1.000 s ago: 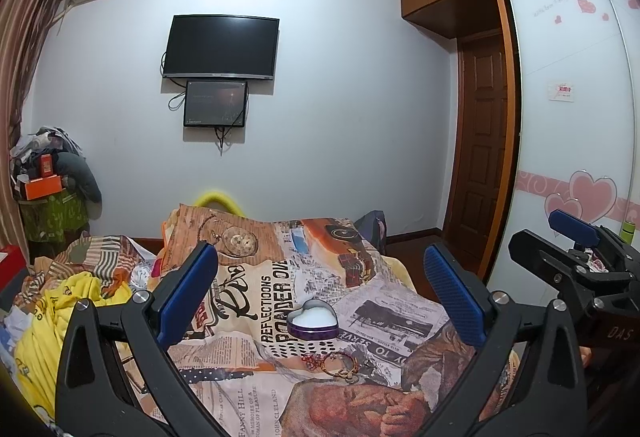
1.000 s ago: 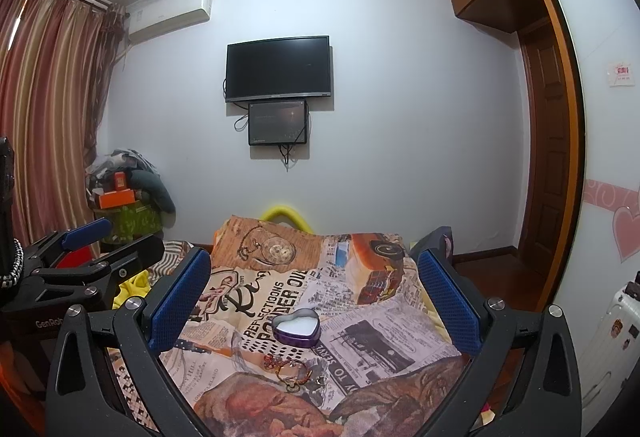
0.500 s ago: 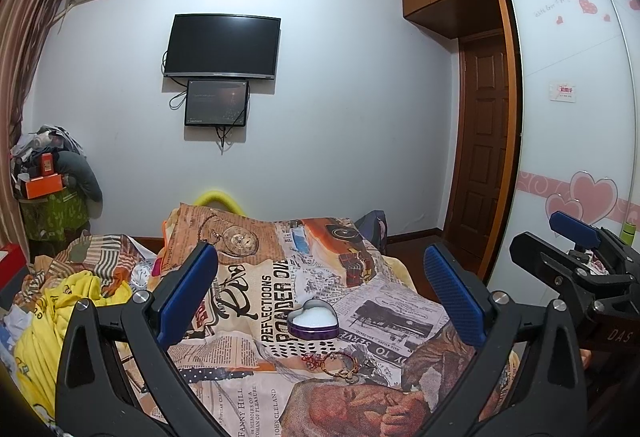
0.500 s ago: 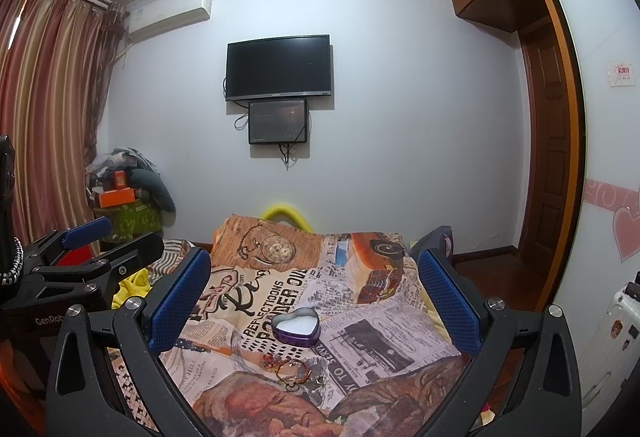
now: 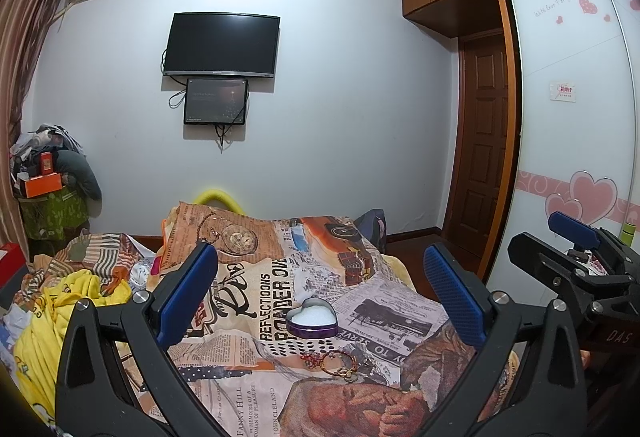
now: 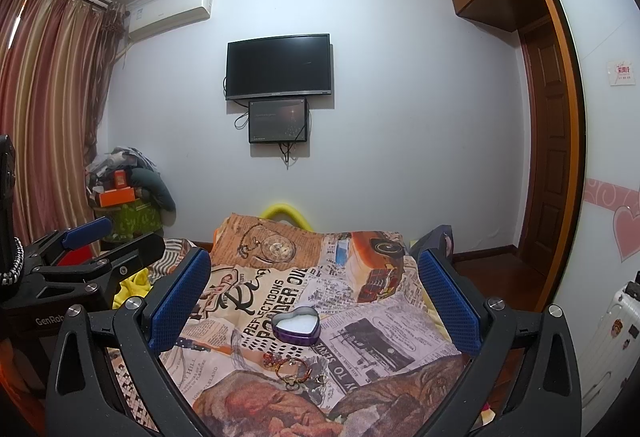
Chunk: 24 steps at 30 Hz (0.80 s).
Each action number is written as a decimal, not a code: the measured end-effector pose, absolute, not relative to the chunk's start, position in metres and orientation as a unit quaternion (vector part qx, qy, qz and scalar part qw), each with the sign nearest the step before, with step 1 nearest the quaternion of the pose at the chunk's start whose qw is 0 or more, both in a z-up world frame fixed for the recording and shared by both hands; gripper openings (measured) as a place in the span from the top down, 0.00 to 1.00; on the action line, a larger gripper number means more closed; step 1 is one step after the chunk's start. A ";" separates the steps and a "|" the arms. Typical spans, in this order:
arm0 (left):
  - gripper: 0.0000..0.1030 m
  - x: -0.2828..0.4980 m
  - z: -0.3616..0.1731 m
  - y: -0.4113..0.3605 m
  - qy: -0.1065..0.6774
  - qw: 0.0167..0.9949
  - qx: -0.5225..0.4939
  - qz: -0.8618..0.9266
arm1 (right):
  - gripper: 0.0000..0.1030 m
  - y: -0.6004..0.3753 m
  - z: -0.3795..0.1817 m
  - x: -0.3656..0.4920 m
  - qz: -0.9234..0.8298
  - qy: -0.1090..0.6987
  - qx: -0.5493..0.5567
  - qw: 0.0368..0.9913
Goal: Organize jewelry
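Observation:
A purple heart-shaped tin (image 5: pixel 312 319) (image 6: pixel 296 324) with a white lining lies open on the printed bedspread (image 5: pixel 256 289). Just in front of it lies a small heap of jewelry (image 5: pixel 334 359) (image 6: pixel 292 369): red and gold bracelets and small rings. My left gripper (image 5: pixel 320 285) hangs open above and short of the tin, with nothing between its blue pads. My right gripper (image 6: pixel 314 287) is open and empty too, held at a similar height. Each gripper shows at the edge of the other's view.
A pile of yellow and striped clothes (image 5: pixel 68 301) covers the bed's left side. A cluttered green stand (image 6: pixel 128 205) is in the left corner. A TV (image 5: pixel 222 45) hangs on the far wall. A wardrobe with heart stickers (image 5: pixel 576 165) and a white suitcase (image 6: pixel 608 333) stand on the right.

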<state>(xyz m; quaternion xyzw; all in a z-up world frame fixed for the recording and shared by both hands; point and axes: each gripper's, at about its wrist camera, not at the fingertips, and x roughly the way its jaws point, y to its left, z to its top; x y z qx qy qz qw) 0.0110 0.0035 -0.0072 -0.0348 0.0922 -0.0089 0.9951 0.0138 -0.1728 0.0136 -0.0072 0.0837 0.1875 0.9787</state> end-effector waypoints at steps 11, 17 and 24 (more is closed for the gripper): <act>0.00 0.011 -0.010 0.002 0.094 0.995 -0.036 -0.008 | 0.00 -0.174 0.005 0.016 0.186 0.088 -0.006 0.978; 0.00 0.013 -0.011 0.003 0.096 0.995 -0.037 -0.007 | 0.00 -0.177 0.003 0.017 0.187 0.094 -0.005 0.978; 0.00 0.026 -0.020 0.006 0.116 0.992 -0.040 -0.004 | 0.00 -0.178 0.002 0.026 0.181 0.105 -0.009 0.978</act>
